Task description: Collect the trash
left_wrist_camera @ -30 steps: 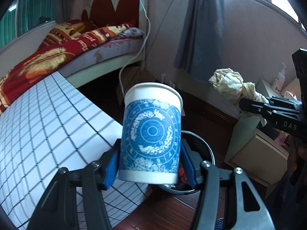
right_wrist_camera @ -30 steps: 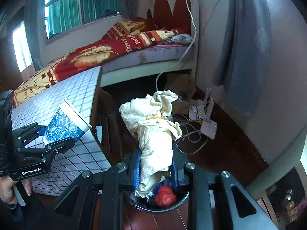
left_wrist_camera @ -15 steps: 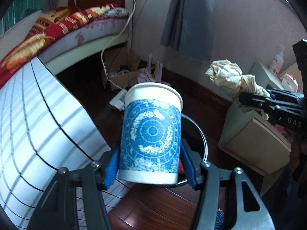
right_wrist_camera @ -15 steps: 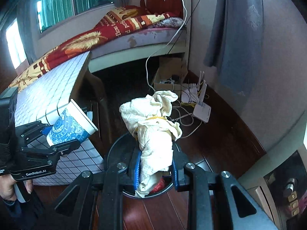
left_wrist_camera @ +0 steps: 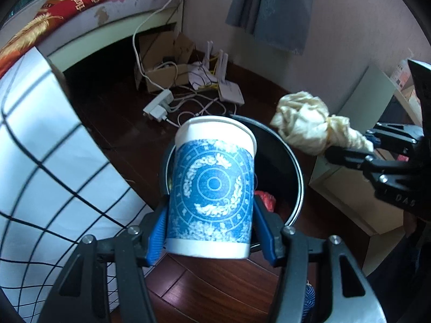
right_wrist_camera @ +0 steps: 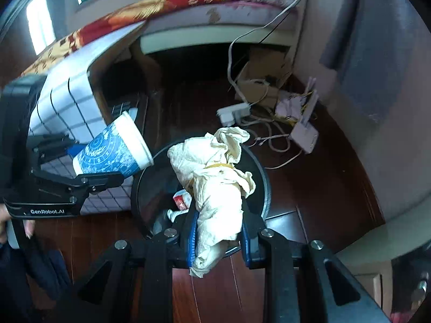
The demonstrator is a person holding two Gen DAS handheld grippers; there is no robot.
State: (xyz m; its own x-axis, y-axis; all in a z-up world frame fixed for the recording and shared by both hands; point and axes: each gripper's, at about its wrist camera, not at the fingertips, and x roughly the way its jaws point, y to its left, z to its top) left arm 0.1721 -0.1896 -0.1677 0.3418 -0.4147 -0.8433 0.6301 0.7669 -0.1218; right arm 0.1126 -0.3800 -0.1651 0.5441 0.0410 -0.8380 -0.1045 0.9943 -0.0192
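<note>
A bedroom with dark wooden floor, a bed with a red patterned blanket and a tangle of cables by the wall: 2 hand-held tongs hover over a round black bin beside the grid-patterned worktop. The left tongs pinch a blue-and-white paper cup at its sides, tilted over the bin's near rim. The right tongs clamp a crumpled cream wad of paper above the bin's mouth, where red litter already lies. The risk, judging from here: the cup sits close to the rim and could strike it and bounce onto the floor if let go too soon, and the 2 tongs are near enough to collide.
</note>
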